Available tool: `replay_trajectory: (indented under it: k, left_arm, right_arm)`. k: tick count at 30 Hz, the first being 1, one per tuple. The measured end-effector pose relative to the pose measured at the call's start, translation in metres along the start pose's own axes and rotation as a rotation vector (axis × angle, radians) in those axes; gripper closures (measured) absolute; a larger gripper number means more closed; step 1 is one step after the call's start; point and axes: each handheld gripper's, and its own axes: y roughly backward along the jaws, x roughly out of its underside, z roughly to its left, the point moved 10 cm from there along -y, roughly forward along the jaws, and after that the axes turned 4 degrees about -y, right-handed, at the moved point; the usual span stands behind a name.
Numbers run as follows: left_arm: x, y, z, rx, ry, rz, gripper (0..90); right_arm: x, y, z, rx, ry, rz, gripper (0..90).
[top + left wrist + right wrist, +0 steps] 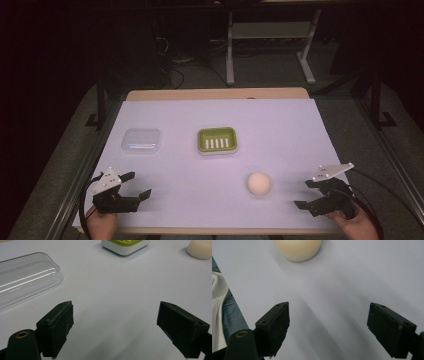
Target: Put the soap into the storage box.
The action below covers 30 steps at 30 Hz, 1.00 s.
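Note:
A round cream soap (259,183) lies on the white table sheet (280,130), right of centre and near the front. A green and white soap dish (216,140) sits mid-table, with a clear plastic lid (141,140) to its left. My left gripper (134,185) rests at the front left, open and empty. My right gripper (308,194) is at the front right, open, with the soap a short way to its left. In the left gripper view the lid (23,280), dish (126,245) and soap (201,248) lie ahead. The soap (297,248) lies straight ahead in the right gripper view.
The table's wooden far edge (215,93) shows beyond the sheet. Metal rails (85,160) run along both sides. White desk legs (230,50) stand on the floor behind. A person's clothing (222,315) shows past the table's front edge.

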Motion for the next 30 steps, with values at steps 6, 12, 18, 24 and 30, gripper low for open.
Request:
replay_trajectory:
  k: [6, 12, 18, 24, 30]
  left_arm:
    - [-0.001, -0.001, -0.002, 0.004, 0.005, -0.004, 13.0]
    - [-0.001, -0.001, -0.001, 0.001, 0.01, -0.004, 13.0]
    - [0.0, 0.0, 0.0, -0.001, -0.001, -0.002, 13.0]
    - [0.0, 0.0, 0.0, -0.003, -0.002, -0.001, 13.0]
    - [0.0, 0.0, 0.0, 0.002, 0.001, -0.004, 13.0]
  right_arm:
    - [-0.005, -0.005, 0.005, -0.011, 0.018, 0.025, 17.8]
    - [-0.022, -0.009, 0.013, -0.019, 0.063, 0.04, 18.4]
    - [-0.032, -0.016, 0.016, -0.034, 0.075, 0.057, 17.4]
    - [-0.044, -0.02, 0.019, -0.046, 0.101, 0.065, 17.2]
    - [-0.053, -0.027, 0.023, -0.052, 0.121, 0.085, 16.9]
